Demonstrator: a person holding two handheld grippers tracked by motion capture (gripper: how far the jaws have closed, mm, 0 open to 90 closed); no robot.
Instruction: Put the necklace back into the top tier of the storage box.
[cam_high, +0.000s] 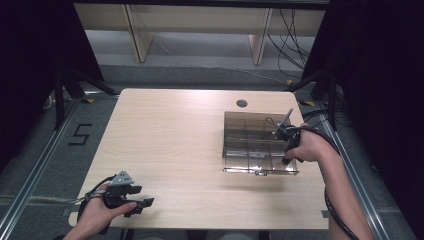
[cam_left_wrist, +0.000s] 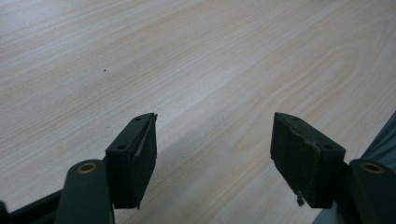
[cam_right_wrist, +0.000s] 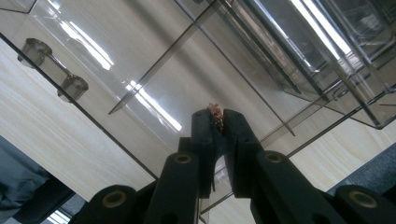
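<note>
Compartment box (cam_high: 258, 145), clear and smoky, sits at about three o'clock on the surface (cam_high: 175, 145). Right hand-held gripper (cam_right_wrist: 218, 116) hangs over it, clenched on a small reddish-brown bit (cam_right_wrist: 215, 112) pinched at its tips. Best, I judge, to centre the tips above one cell before releasing. Left hand-held gripper (cam_left_wrist: 215, 140) rests released at seven o'clock, holding nothing.

Small reddish-brown crumpled bit (cam_right_wrist: 215, 112), pinched above smoky transparent plastic compartment box (cam_high: 235, 150); box flat at table's 3 o'clock.
</note>
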